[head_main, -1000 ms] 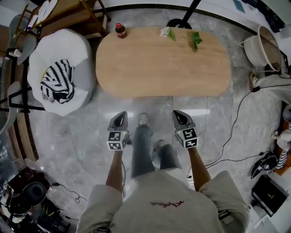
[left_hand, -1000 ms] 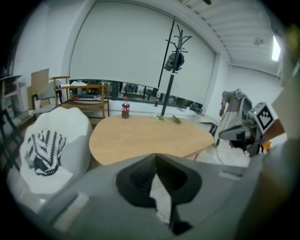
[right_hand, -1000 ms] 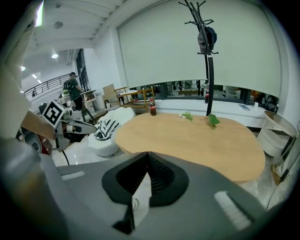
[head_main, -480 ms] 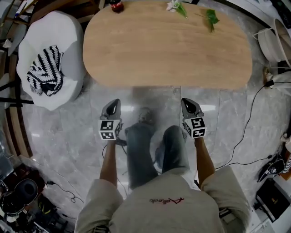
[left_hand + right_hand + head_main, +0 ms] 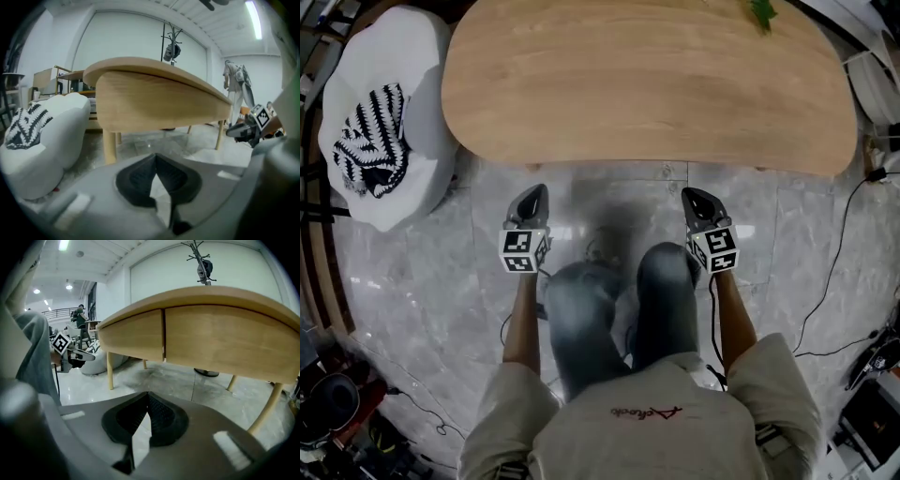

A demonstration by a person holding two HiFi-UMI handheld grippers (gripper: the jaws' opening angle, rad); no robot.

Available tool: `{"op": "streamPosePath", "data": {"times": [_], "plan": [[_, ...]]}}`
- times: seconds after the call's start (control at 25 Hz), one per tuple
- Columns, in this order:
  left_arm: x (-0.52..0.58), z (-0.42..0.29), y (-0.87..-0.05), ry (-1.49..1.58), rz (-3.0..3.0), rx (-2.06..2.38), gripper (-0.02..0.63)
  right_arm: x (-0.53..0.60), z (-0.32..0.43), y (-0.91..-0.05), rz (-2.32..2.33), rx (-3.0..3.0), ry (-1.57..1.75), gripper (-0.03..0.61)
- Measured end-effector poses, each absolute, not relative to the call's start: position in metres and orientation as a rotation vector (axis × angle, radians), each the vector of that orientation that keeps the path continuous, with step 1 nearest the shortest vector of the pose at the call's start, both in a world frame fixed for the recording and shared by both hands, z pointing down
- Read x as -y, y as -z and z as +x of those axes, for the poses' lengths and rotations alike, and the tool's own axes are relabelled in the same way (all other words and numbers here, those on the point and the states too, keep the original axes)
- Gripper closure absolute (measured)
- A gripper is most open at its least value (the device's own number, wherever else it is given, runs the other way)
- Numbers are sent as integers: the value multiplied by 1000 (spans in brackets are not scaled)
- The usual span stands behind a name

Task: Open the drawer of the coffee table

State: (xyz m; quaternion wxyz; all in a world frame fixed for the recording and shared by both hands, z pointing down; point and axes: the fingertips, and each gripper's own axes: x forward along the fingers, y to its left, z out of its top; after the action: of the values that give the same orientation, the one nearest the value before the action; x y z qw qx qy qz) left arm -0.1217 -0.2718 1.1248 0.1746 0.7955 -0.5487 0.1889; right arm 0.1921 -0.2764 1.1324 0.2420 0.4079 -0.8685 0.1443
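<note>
Your left hand-held gripper (image 5: 156,158) has its jaws pressed together with nothing between them. Your right hand-held gripper (image 5: 147,398) is the same, closed and empty. Both hang low over the marble floor (image 5: 422,281), one on each side of your knees (image 5: 666,281). They are near the coffee table (image 5: 647,84) but not touching it.

The drawers sit in the wooden band under the near edge of the surface. In the right gripper view a vertical seam (image 5: 164,336) splits that band into a left drawer front (image 5: 133,333) and a right drawer front (image 5: 225,341). Your right hand-held gripper points roughly at that seam. No knob or handle shows on either front, so the bottom lip is probably where to grip.

This looks like the approach, with both fronts flush and nothing opened yet.
- Pick one front; the right one suits your right hand.
- Part the jaws before you arrive, since closed tips can only push.
- Come in just below the band and take the lower lip near the middle of the front.
- Draw straight toward yourself and level, so the drawer does not skew.
- Shift your knees aside first, as they seem to lie in its path.
- Your left hand-held gripper could press on the near rim to stop the table sliding.

The white beanbag seat (image 5: 384,56) with its striped cloth (image 5: 367,150) at the far left is well apart.
</note>
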Motion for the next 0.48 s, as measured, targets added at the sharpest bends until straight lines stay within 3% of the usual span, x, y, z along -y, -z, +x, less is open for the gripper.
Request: {"op": "streamPosePath", "data": {"times": [0.48], "plan": [[268, -105, -1160, -414, 2328, 1571, 614, 294, 204, -1163, 1199, 2496, -305, 574]]}}
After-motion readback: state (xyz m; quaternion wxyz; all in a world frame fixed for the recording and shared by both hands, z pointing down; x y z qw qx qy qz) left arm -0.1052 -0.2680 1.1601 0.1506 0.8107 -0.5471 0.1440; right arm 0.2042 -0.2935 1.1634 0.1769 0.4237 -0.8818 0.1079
